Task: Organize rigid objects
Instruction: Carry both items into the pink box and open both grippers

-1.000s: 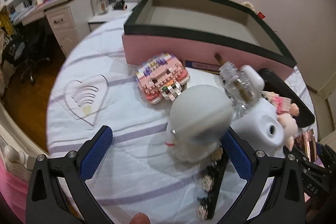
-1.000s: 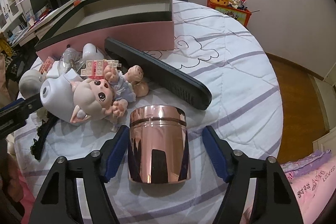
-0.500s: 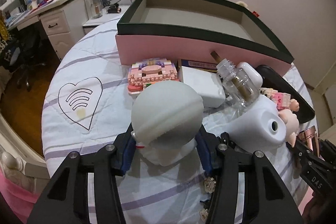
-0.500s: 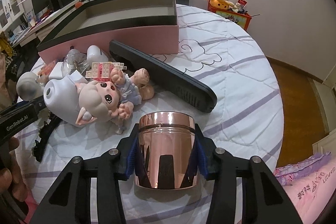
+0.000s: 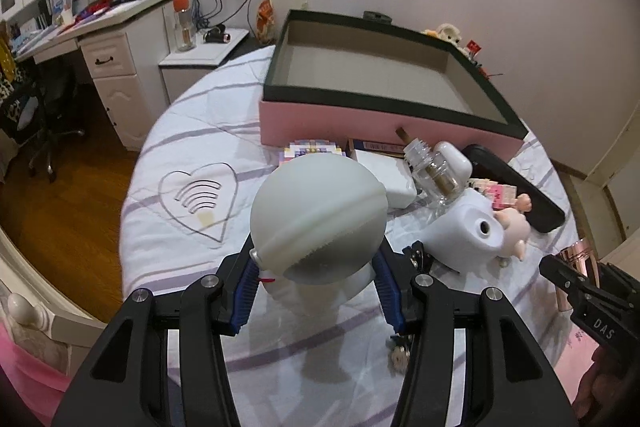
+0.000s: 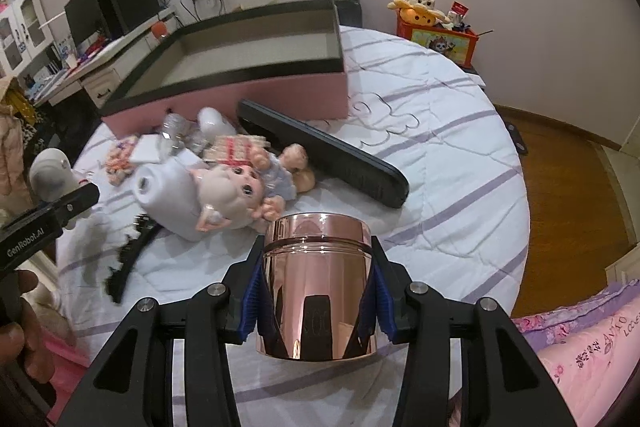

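My left gripper (image 5: pixel 316 297) is shut on a white round-headed figure (image 5: pixel 318 215) and holds it above the bed. My right gripper (image 6: pixel 318 301) is shut on a rose-gold metal canister (image 6: pixel 318 281), lifted off the cover. The open pink box with a dark rim (image 5: pixel 384 107) stands at the back; it also shows in the right wrist view (image 6: pixel 256 87). In front of it lie a pig doll (image 6: pixel 236 195), a white device (image 5: pixel 464 233), a glass bottle (image 5: pixel 434 175), a brick model (image 5: pixel 314 149) and a long black case (image 6: pixel 320 157).
The white quilted bed cover (image 5: pixel 192 155) ends in wooden floor on the left (image 5: pixel 60 211) and on the right (image 6: pixel 568 179). A desk with a monitor (image 5: pixel 100 7) stands far left. A black hair clip (image 6: pixel 128 259) lies near the doll. A toy box (image 6: pixel 436 35) sits by the wall.
Both grippers closed from open onto their objects, then lifted them. The white figure and the canister now sit higher above the cover, and the box interior shows more.
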{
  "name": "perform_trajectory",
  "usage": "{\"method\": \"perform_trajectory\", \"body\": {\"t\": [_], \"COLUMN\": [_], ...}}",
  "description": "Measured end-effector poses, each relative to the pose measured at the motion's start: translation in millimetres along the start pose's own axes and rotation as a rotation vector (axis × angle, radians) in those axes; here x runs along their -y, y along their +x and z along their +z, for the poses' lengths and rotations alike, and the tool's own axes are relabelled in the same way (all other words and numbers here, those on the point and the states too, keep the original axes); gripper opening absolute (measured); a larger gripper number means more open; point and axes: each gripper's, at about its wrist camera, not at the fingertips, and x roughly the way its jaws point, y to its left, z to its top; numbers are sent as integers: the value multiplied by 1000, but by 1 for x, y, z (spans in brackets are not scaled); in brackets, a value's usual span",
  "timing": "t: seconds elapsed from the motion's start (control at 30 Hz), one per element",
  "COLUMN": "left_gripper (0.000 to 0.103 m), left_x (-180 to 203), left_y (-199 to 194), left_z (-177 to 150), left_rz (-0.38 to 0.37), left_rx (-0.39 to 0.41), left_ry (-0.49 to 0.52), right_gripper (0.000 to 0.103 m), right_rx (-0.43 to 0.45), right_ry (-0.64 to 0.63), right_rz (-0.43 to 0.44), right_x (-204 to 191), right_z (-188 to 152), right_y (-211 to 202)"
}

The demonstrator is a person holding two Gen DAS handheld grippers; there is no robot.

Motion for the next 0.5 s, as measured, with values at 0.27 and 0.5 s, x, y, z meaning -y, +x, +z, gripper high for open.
{"method": "perform_trajectory", "body": {"t": [0.27, 0.5], "left_gripper": [52, 52], "left_x": [-3, 10], "left_y": [-33, -25], "left_z": [28, 110], "left_rz": [-36, -28], "left_rx": [45, 125], "left_ry": [22, 73], "right_gripper": [47, 47], "right_rx": [49, 99], "right_ry": [-40, -87], "right_rz": [84, 113], "right_x": [-18, -31], "right_z": [28, 109], "right_y": [-28, -16]}}
